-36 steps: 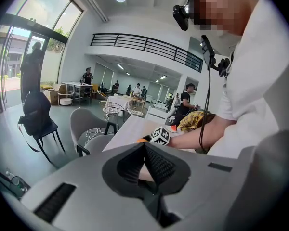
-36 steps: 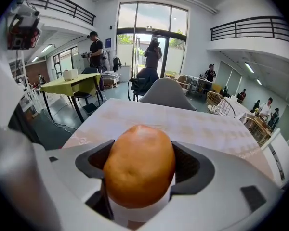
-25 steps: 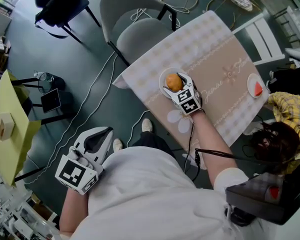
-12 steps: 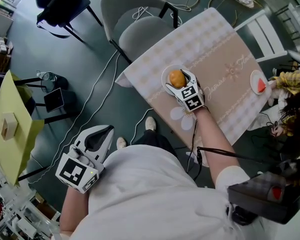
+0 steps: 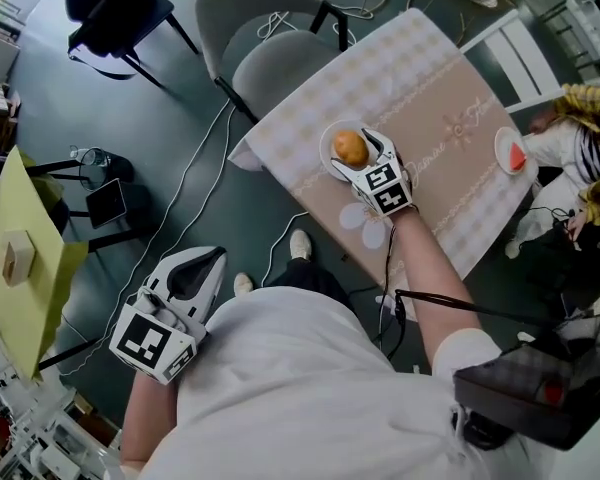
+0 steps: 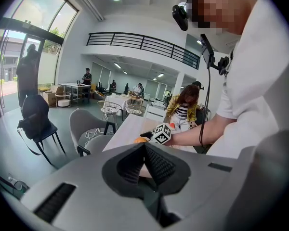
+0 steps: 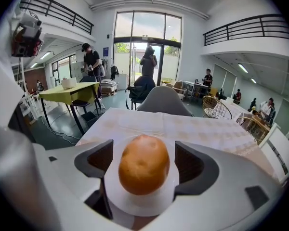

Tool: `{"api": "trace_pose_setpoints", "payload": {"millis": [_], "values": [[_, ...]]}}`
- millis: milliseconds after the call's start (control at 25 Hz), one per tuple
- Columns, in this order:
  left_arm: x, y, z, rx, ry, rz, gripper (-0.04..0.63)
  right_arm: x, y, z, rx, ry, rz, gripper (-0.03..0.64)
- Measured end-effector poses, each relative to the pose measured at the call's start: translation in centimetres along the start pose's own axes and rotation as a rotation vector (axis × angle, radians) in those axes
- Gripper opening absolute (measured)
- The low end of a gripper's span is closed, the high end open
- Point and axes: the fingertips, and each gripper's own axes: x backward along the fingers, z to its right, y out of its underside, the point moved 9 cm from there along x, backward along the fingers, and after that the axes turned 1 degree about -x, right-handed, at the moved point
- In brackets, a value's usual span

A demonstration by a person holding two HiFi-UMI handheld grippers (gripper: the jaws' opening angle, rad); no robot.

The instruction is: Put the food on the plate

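A round orange-brown piece of food [image 5: 349,147] sits on a small white plate [image 5: 327,146] near the front-left edge of the cloth-covered table [image 5: 430,88]. My right gripper [image 5: 358,158] stands open around it. In the right gripper view the food [image 7: 143,170] rests on the plate [image 7: 135,205], with a gap between it and each pad [image 7: 100,160]. My left gripper [image 5: 212,260] hangs off the table by the person's side, above the floor. Seen in the left gripper view, the left gripper [image 6: 144,148] has its pads pressed together and holds nothing.
A second small plate [image 5: 510,153] with a red piece lies at the table's right edge, next to a seated person in a yellow and striped top [image 5: 580,138]. A grey chair [image 5: 270,48] is pushed up to the table's far side. A yellow-green table [image 5: 15,258] stands at the left, and cables run across the floor.
My right gripper has stayed around the food on the plate, and the left one has not moved. The person at the table's right side has shifted upward in the view.
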Motion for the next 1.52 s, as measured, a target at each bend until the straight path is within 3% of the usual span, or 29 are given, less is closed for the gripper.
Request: {"api": "trace_pose_setpoints", "payload": {"millis": [320, 560, 600, 680, 760, 840, 1120, 1520], "values": [[2.0, 1.0, 0.2, -0.031, 0.077, 0.028, 0.009, 4.2, -2.3, -2.6, 0.003, 0.116, 0.061, 0.394], [5.3, 2.4, 0.3, -0.051, 0.131, 0.066, 0.009, 9.0, -4.4, -7.5, -0.016, 0.198, 0.084, 0.386], [5.9, 2.7, 0.2, -0.05, 0.141, 0.074, 0.009, 10.0, -4.7, -8.5, -0.021, 0.22, 0.095, 0.341], [7.1, 3.4, 0.1, -0.045, 0.162, 0.085, 0.009, 11.6, -4.9, -10.8, -0.046, 0.26, 0.101, 0.129], [8.3, 4.1, 0.2, -0.051, 0.186, 0.09, 0.009, 13.0, -5.2, -13.3, -0.085, 0.268, 0.115, 0.057], [9.6, 4.7, 0.4, -0.066, 0.207, 0.095, 0.009, 14.1, -5.5, -16.0, -0.113, 0.26, 0.134, 0.028], [14.1, 7.2, 0.4, -0.091, 0.25, 0.104, 0.009, 16.7, -6.2, -26.2, -0.13, 0.191, 0.133, 0.012], [19.3, 10.9, 1.5, -0.129, 0.325, 0.113, 0.009, 22.1, -8.1, -37.2, -0.119, 0.199, 0.182, 0.012]]}}
